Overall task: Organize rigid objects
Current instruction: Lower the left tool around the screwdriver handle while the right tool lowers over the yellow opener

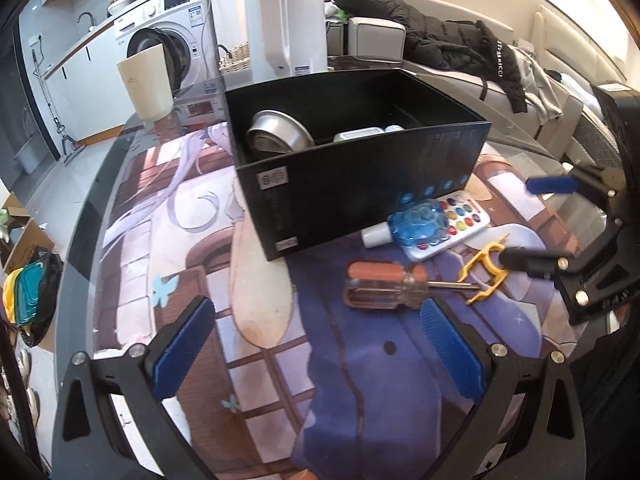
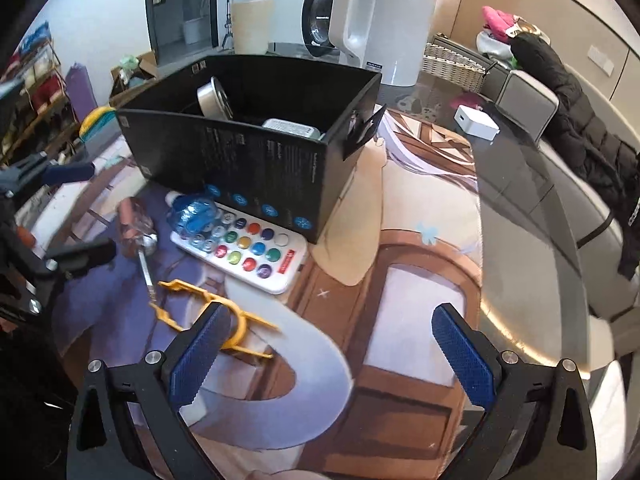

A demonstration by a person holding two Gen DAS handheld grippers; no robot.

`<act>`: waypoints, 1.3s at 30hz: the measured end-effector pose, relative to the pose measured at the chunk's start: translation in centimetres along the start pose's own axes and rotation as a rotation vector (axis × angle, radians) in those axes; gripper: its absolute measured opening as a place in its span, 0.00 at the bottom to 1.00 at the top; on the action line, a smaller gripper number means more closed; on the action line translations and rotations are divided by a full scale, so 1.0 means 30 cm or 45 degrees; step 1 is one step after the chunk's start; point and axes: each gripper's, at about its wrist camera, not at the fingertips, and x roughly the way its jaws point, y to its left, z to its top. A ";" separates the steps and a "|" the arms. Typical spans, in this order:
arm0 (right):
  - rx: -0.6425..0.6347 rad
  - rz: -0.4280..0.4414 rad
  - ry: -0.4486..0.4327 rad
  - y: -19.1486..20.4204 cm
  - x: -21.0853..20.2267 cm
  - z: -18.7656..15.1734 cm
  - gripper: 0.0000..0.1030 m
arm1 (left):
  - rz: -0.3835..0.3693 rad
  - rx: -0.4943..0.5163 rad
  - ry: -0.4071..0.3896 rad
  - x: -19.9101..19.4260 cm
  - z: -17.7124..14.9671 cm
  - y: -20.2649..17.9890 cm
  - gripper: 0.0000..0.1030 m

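Note:
A black box (image 1: 360,184) (image 2: 240,160) stands on the printed mat and holds a steel bowl (image 1: 278,136) (image 2: 214,98) and a pale flat item (image 1: 358,135). In front of it lie a white remote with coloured buttons (image 1: 460,224) (image 2: 248,250), a blue clear-headed bottle (image 1: 416,224) (image 2: 192,214), an orange-handled screwdriver (image 1: 384,286) (image 2: 136,226) and a yellow plastic clip (image 1: 486,270) (image 2: 224,320). My left gripper (image 1: 320,344) hangs open just short of the screwdriver, nothing between its fingers. My right gripper (image 2: 326,352) (image 1: 528,224) is open too, its left finger over the yellow clip.
A white kettle (image 1: 286,20) (image 2: 384,20) and a cream cup (image 1: 146,84) (image 2: 250,26) stand behind the box. A small white box (image 2: 476,122) lies on the glass table's right part. A black jacket (image 1: 440,40) drapes a sofa beyond. The table edge (image 1: 80,240) curves at left.

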 end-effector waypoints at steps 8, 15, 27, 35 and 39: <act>0.009 0.164 0.043 0.087 0.028 -0.003 0.99 | 0.029 0.004 0.003 -0.001 -0.001 -0.005 1.00; -0.031 0.101 0.020 0.144 0.031 -0.002 1.00 | 0.046 0.008 -0.017 -0.008 0.003 -0.006 1.00; 0.047 0.007 0.055 0.047 0.028 -0.027 0.99 | 0.034 0.025 -0.008 0.000 0.008 -0.022 1.00; 0.110 -0.036 0.090 -0.062 0.017 -0.041 1.00 | 0.004 0.029 0.018 0.022 0.016 -0.034 1.00; 0.151 -0.066 0.092 -0.103 0.011 -0.046 1.00 | -0.099 0.038 0.027 0.015 0.020 -0.061 1.00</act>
